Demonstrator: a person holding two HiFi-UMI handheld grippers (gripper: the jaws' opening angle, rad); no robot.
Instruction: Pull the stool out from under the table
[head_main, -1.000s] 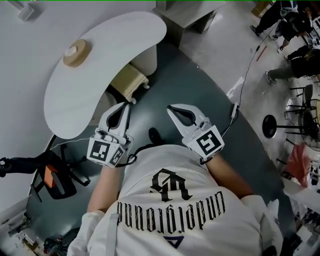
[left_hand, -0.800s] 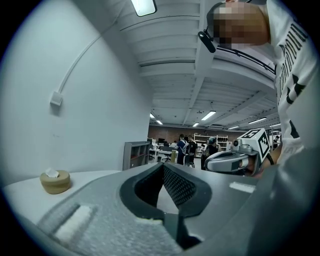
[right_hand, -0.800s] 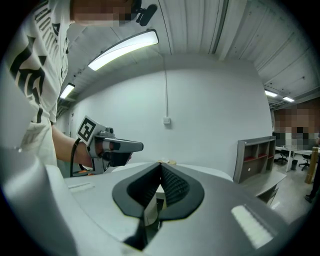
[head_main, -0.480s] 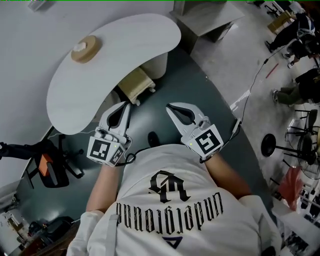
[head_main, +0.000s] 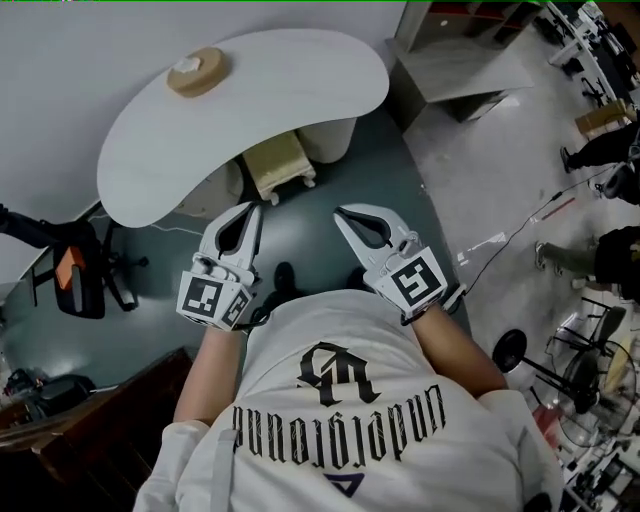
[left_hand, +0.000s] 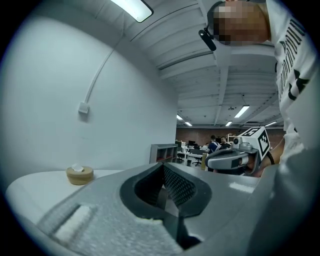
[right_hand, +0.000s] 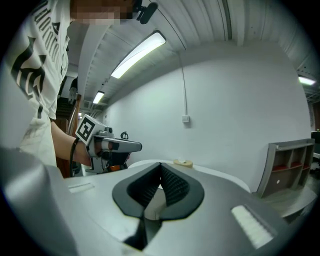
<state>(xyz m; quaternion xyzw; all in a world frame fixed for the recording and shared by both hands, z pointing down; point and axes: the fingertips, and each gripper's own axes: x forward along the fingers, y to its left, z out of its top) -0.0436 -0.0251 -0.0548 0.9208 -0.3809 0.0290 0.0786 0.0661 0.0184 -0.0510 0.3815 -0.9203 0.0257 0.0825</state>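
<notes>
In the head view a cream stool (head_main: 281, 163) stands half under the near edge of the white curved table (head_main: 300, 80). My left gripper (head_main: 250, 207) is held in the air just short of the stool, shut and empty. My right gripper (head_main: 340, 212) hangs beside it to the right, also shut with nothing in it. In the left gripper view the left gripper (left_hand: 161, 166) points over the table top (left_hand: 35, 182), tips together. In the right gripper view the right gripper (right_hand: 160, 165) does the same, with the table (right_hand: 220, 177) behind it.
A round tan dish (head_main: 196, 71) with a white lump sits on the table's far end. A white pedestal (head_main: 325, 138) holds the table up beside the stool. A black stand with an orange part (head_main: 75, 275) is at the left, a grey shelf unit (head_main: 460, 60) at the right.
The head camera has swung: table and stool have slid right and nearer in view. Both grippers stay shut and hold their places before the person's chest.
</notes>
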